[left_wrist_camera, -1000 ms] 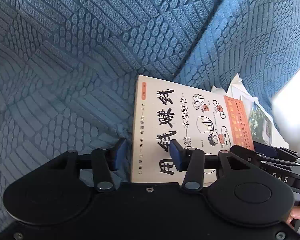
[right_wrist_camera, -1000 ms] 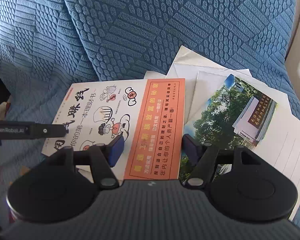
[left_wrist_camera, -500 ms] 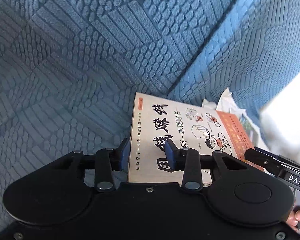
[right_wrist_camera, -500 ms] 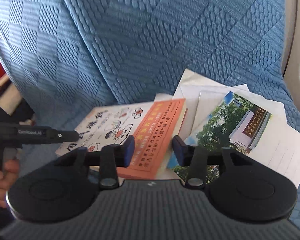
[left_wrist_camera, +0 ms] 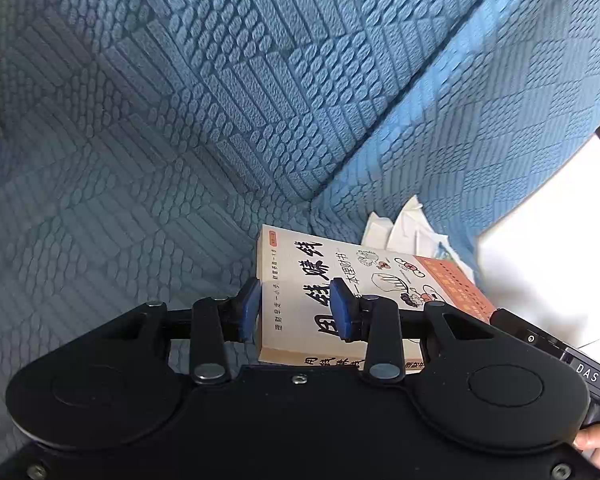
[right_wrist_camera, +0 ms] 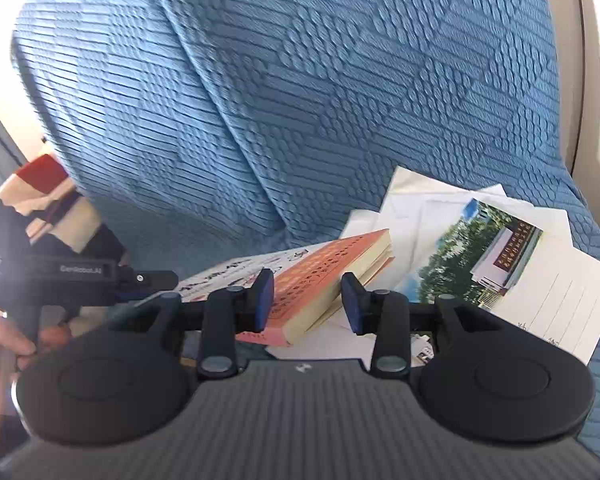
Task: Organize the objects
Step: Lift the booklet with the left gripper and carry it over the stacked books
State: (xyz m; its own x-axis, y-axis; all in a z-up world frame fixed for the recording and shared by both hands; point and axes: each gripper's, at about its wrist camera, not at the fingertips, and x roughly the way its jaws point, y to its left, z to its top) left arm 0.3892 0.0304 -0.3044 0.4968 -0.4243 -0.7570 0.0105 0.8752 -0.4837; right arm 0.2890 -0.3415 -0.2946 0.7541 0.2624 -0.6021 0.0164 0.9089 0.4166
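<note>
- Book (left_wrist_camera: 340,300), a paperback with a cream cover, black brush characters, small cartoons and an orange band at one end, is caught between the two grippers; it is tilted, its orange end raised off the loose papers (right_wrist_camera: 500,248) under it.
- Left gripper (left_wrist_camera: 296,308): jaws narrowed, blue pads closed on the spine-side corner of the book, one pad against the spine edge and the other on the cover over the black characters.
- Right gripper (right_wrist_camera: 306,300): jaws narrowed around the book's orange end; the left pad lies on the orange cover and the right pad sits at the page edge, so the book is gripped here too.
- Beyond and to the right of the right jaws, the papers lie spread on the blue textured sofa cover (left_wrist_camera: 180,120); topmost is a lined sheet with a colour photo of trees and a building.
- Ahead of both jaws, the sofa's backrest rises, with the seat crease just past the book's far edge.
- A hand (right_wrist_camera: 4,340) grips the left gripper's handle, left of the right jaws.
</note>
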